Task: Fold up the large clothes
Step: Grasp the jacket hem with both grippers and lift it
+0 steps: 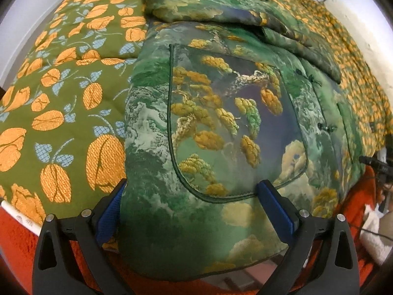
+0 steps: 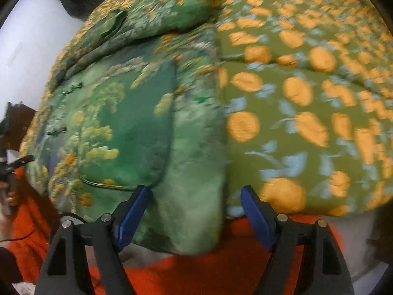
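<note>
Green brocade with gold pines and pale clouds fills the middle of the left wrist view: a padded jacket (image 1: 221, 127) lies spread on a bedspread (image 1: 63, 93) of olive cloth with orange flowers and pale blue leaves. A piped patch pocket (image 1: 235, 123) sits at the centre of the frame, dark knot buttons (image 1: 326, 127) run down the right side, and a folded sleeve (image 1: 201, 2) lies across the top. The left gripper (image 1: 190, 191) is released, its blue pads (image 1: 275, 204) spread wide at the bottom of the frame with the jacket's hem between them, overhanging the bed edge.

The right wrist view is blurred. There the jacket (image 2: 127, 113) fills the left half and the bedspread (image 2: 307, 98) the right half. The right gripper (image 2: 195, 196) is also released, its pads (image 2: 255, 216) apart at the bottom of the frame, with the jacket's lower corner between them. Orange cloth (image 2: 196, 275) shows below the hem.
</note>
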`<state>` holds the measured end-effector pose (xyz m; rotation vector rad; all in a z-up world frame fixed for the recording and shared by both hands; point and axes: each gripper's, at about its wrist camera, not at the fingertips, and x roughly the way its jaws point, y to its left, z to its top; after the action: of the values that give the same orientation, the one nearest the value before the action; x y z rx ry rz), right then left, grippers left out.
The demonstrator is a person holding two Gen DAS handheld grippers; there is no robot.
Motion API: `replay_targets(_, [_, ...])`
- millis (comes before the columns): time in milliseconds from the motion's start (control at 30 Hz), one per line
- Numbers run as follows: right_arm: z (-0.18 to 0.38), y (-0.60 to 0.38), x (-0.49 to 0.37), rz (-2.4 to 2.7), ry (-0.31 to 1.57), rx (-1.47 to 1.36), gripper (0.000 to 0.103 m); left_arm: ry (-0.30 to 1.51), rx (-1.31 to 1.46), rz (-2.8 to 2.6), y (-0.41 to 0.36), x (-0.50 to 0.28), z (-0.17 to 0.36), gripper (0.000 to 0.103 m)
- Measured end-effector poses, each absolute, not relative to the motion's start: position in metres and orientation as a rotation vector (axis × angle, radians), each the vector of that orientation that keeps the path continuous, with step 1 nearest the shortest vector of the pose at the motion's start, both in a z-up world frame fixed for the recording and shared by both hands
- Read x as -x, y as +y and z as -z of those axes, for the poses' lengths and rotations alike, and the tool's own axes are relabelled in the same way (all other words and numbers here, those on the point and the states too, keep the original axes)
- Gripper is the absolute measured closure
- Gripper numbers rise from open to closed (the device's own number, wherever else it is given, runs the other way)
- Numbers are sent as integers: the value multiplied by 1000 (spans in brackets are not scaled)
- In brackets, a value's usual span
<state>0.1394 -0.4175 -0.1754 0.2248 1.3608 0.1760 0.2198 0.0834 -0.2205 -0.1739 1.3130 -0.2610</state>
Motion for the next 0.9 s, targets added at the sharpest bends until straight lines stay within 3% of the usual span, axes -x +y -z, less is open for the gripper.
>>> replay_targets(67, [178,-410,-141,-203,1380,-216,37,1327,175,258,83,-218,219,19])
replay_targets(133, [177,-404,-144,-208,1392,-193,70,1336,161,248,83,-216,217,41])
replay_targets(167, [173,-404,-145,-209,1388,-200,75,1344,159,243,84,-216,216,48])
replay_targets(233, [160,-402,-146,-224,1367,-230,86,1353,171,239,87,-218,212,75])
replay_targets(267, [154,-403,-147,-231,1354,-239,87,1351,175,240,89,-218,208,80])
replay_targets(400, [122,-402,-143,-272,1288,-307,90,1322,190,266,96,-215,187,85])
replay_targets(900, [88,-397,-108,-422,1310,-528,91,1376,226,329,144,-154,141,86])
